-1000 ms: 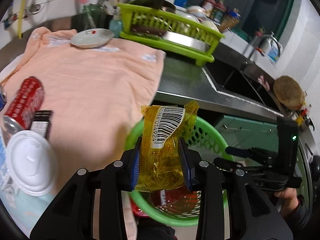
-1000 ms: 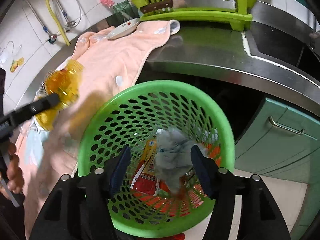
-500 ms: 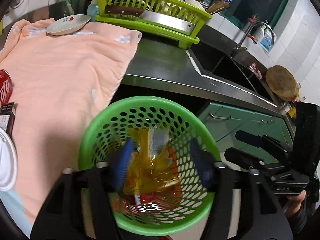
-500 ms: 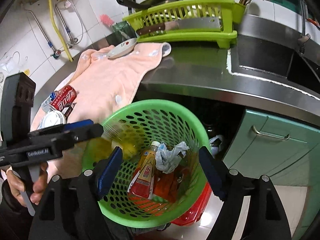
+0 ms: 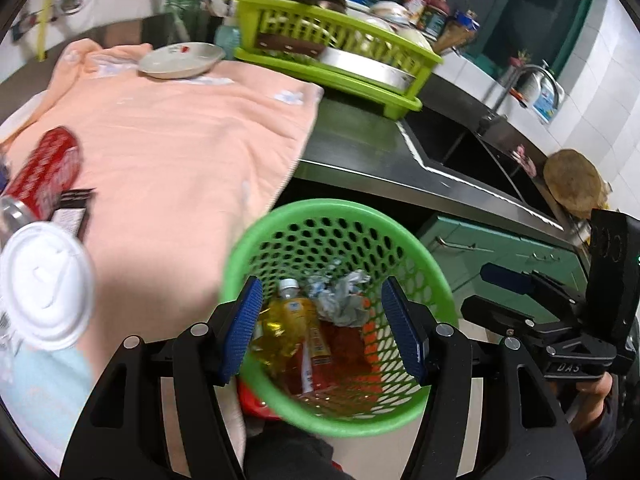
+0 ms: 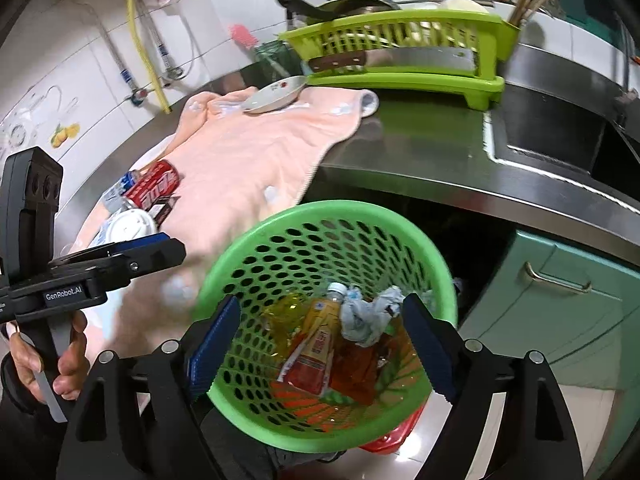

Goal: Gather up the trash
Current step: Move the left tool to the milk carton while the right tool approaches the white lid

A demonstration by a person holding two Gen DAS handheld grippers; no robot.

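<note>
Green plastic basket with round holes (image 5: pixel 280 222) sits below the front edge of the shiny steel counter (image 5: pixel 360 148), and both claws hang right over it. Trash fills the bottom of the basket: a crinkly yellow see-through wrapper (image 5: pixel 276 334) on the left side, a small plastic bottle with a white cap and an orange label (image 5: pixel 310 332) lying next to it, a crumpled grey-white paper wad (image 5: pixel 340 298) toward the back, and some red-orange wrappers (image 6: pixel 360 364) under them. The yellow wrapper touches the bottle.

The left gripper (image 5: pixel 322 326) is spread wide, with nothing between its blue pads (image 5: pixel 242 330). The right gripper (image 6: pixel 320 344) is spread wide too, and its blue pads (image 6: pixel 214 344) hold nothing. From the right wrist view, the left claw is seen off to the left side, held in a bare hand (image 6: pixel 48 356).

More trash waits on the counter, toward its left end. A red soda can (image 5: pixel 42 178) lies on its side on a peach-pink towel (image 5: pixel 172 152). A round white plastic cup lid (image 5: pixel 44 284) sits just in front of the can, and a small dark box with a barcode (image 5: pixel 72 212) lies between them.

At the back edge of the counter, a white shallow dish (image 5: pixel 180 60) rests on the far end of the towel. Beside it stands a lime-green plastic dish rack (image 5: pixel 332 48) with a big knife with a brown handle (image 6: pixel 392 60) in it. A dark sink (image 6: pixel 548 136) is set into the right end of the counter, with teal cabinet doors (image 6: pixel 560 304) below.
</note>
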